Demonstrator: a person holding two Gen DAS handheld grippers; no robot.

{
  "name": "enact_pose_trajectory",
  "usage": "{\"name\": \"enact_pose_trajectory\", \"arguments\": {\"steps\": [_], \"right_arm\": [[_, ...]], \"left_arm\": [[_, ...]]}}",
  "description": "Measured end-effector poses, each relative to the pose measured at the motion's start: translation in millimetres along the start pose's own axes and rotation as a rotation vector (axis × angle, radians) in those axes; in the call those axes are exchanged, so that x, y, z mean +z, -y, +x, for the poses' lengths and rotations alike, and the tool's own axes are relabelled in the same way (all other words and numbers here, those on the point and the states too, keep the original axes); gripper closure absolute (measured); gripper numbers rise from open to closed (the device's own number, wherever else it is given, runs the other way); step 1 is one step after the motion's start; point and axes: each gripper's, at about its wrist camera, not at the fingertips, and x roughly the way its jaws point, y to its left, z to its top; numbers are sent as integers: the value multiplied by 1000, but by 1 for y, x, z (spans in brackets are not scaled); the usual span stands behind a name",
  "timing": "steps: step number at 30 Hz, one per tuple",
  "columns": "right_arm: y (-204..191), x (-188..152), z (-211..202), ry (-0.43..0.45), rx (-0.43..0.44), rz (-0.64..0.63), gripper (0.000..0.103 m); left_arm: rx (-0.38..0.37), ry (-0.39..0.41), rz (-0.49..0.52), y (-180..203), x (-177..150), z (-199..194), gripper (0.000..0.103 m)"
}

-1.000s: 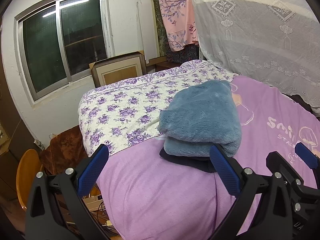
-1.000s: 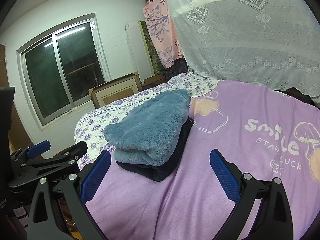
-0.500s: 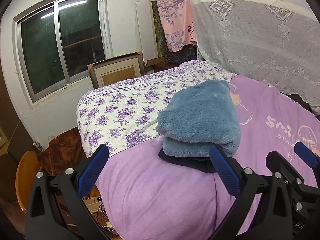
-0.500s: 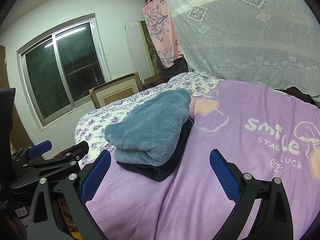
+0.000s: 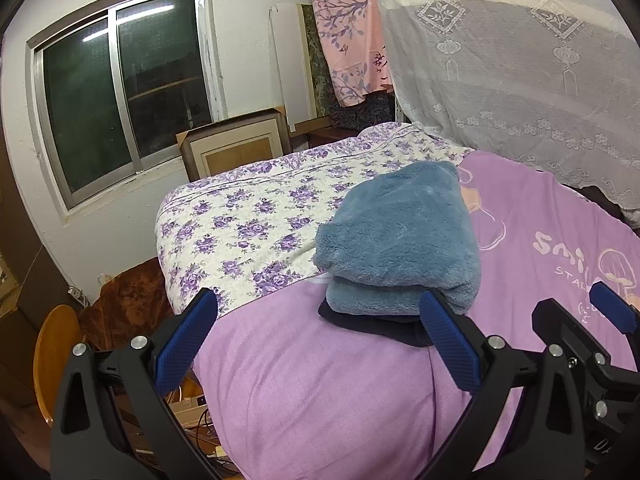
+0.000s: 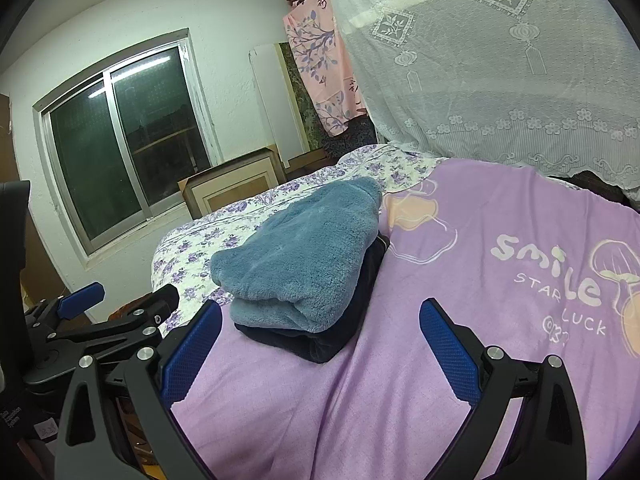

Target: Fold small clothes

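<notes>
Both tongs wide, folded clothes stacked on the bed

The left tongs (image 5: 320,340) are wide and hold nothing. Just past them, the fluffy blue top (image 5: 400,240) lies folded on a dark folded garment (image 5: 376,326), on the purple bed cover (image 5: 328,408). The top looks soft, light and floppy, so I think it is best pinched at its thick folded edge. The right tongs (image 6: 320,344) are wide and hold nothing too.

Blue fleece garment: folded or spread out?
Folded. The blue fleece garment shows doubled layers at its near edge, stacked on a dark garment.
</notes>
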Motion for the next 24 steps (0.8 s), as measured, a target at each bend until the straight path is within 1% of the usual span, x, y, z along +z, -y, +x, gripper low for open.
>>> {"name": "enact_pose_trajectory", "arguments": {"steps": [24], "right_arm": [[-1, 0, 0, 0, 0, 4, 3]], "left_arm": [[1, -1, 0, -1, -1, 0, 4]]}}
